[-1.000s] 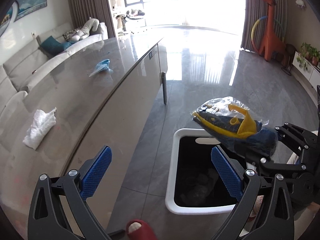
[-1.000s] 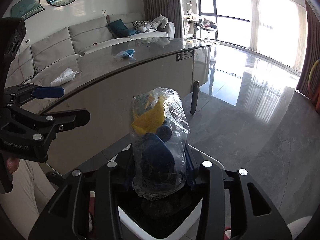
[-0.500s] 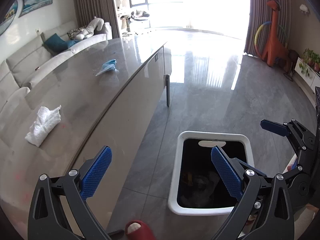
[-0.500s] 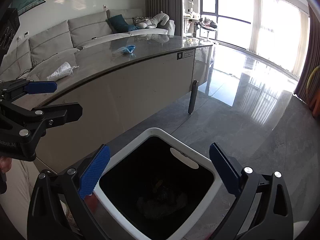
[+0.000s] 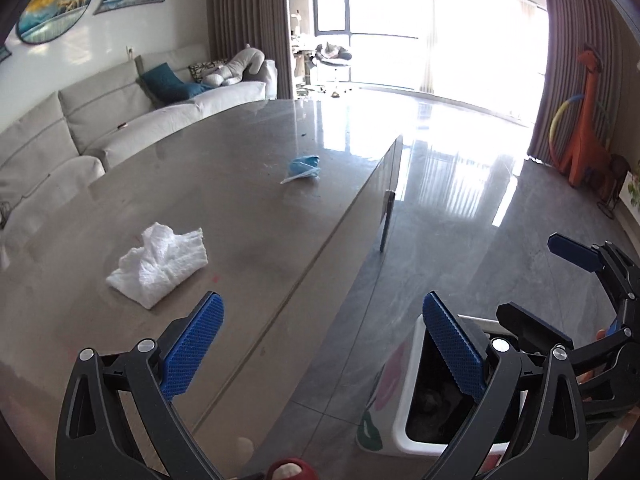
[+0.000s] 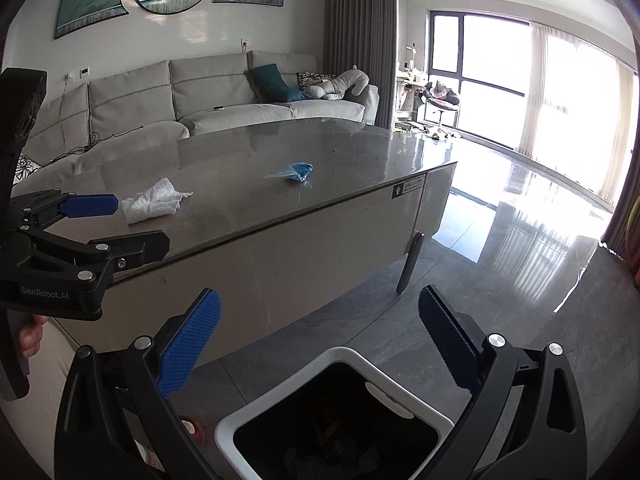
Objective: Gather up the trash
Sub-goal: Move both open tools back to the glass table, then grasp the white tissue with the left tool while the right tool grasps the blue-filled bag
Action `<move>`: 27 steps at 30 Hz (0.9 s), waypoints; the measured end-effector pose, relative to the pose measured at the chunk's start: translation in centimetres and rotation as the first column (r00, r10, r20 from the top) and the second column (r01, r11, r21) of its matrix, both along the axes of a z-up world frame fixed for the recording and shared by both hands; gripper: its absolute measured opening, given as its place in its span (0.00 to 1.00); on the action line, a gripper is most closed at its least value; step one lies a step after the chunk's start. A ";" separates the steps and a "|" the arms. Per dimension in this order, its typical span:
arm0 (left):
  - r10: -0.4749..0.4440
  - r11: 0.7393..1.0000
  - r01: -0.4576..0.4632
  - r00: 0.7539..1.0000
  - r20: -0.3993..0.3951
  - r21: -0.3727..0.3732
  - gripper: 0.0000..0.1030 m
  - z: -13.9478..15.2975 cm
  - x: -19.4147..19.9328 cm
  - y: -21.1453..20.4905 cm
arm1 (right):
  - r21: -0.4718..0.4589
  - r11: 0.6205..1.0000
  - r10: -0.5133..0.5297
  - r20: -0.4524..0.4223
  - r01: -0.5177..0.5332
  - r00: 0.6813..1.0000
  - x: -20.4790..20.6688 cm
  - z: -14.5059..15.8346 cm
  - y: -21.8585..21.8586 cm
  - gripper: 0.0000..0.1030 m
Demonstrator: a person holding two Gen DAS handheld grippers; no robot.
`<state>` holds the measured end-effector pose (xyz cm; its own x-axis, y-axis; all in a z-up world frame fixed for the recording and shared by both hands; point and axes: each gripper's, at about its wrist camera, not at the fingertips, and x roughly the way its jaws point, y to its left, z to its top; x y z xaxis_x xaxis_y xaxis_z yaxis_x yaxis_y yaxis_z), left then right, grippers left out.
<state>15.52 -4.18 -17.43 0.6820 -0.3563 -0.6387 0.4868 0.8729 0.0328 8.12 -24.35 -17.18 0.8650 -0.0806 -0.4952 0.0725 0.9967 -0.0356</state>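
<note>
A crumpled white tissue [image 5: 158, 266] and a blue wrapper [image 5: 303, 167] lie well apart on the grey table [image 5: 248, 208]. Beside it, on the floor, stands the white bin [image 6: 340, 364]. The left gripper [image 5: 320, 352] and right gripper [image 6: 320, 340] both have jaws wide apart, empty.

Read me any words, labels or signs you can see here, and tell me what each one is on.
"GenRobot.AI": white lettering on the black body of the left tongs, seen from the right wrist view.
Sticker on the table's side panel: small symbol and print, too small to read.
No other text is readable.
</note>
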 end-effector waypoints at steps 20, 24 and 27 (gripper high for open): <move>0.225 0.974 -0.225 0.974 0.013 0.004 0.95 0.1 9.8 9.2 | -0.069 0.984 0.168 0.036 -0.165 0.985 11.9 2.2 5.9 0.96; 0.235 0.972 -0.235 0.971 -0.034 0.022 0.95 -1.0 11.8 9.8 | -0.069 0.981 0.184 0.034 -0.181 0.982 13.8 1.9 6.7 0.96; 0.243 0.970 -0.242 0.967 -0.080 0.020 0.95 -1.8 13.0 9.6 | -0.066 0.981 0.187 0.024 -0.185 0.982 15.0 1.5 6.9 0.96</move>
